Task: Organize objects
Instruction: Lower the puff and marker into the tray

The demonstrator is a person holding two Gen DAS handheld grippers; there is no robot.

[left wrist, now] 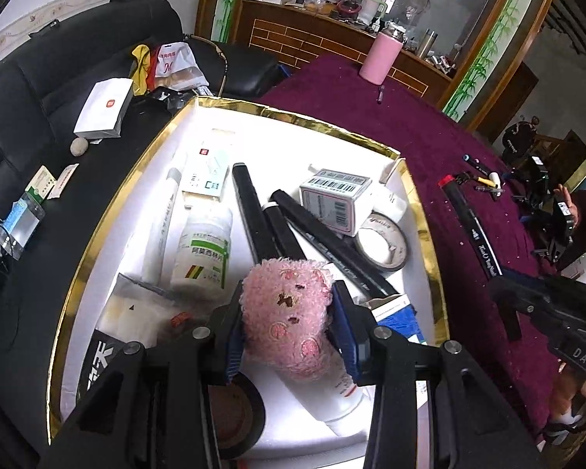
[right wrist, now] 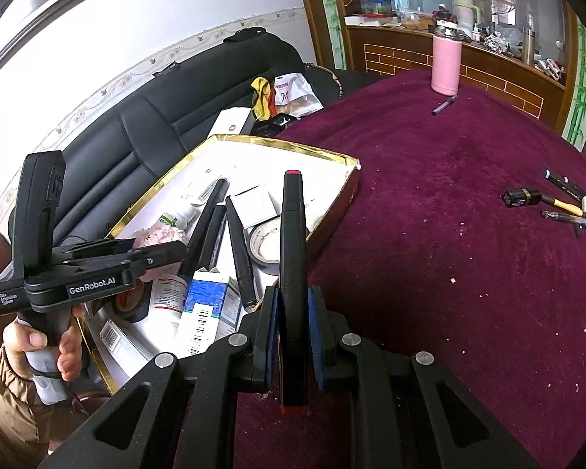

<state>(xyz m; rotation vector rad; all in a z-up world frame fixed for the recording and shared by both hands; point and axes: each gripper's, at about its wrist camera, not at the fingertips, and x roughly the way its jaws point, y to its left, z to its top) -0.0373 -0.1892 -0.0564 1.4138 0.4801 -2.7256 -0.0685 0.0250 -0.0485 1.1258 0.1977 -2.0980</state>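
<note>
Left gripper [left wrist: 289, 308] pinches a pink plush toy [left wrist: 289, 312] above the crowded gold-rimmed box [left wrist: 426, 230]. Right gripper [right wrist: 293, 336], clamped on a black red-capped marker [right wrist: 293, 273], hangs at the box's near edge, beside open purple tablecloth [right wrist: 449, 273].

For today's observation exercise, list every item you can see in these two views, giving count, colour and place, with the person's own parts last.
box: one, white inside, gold rim, on the table
plush toy: one, pink, over the box, held
marker: one, black with red ends, held beside the box
black markers: several, in the box
medicine bottle: one, white, green label, in the box
tape roll: one, white with dark rim, in the box
flask: one, pink, far side of table
tablecloth: one, maroon
sofa: one, black, behind the box
left gripper: black, closed on the plush toy
right gripper: black, closed on the marker
hand: one, holding the left gripper's handle
</note>
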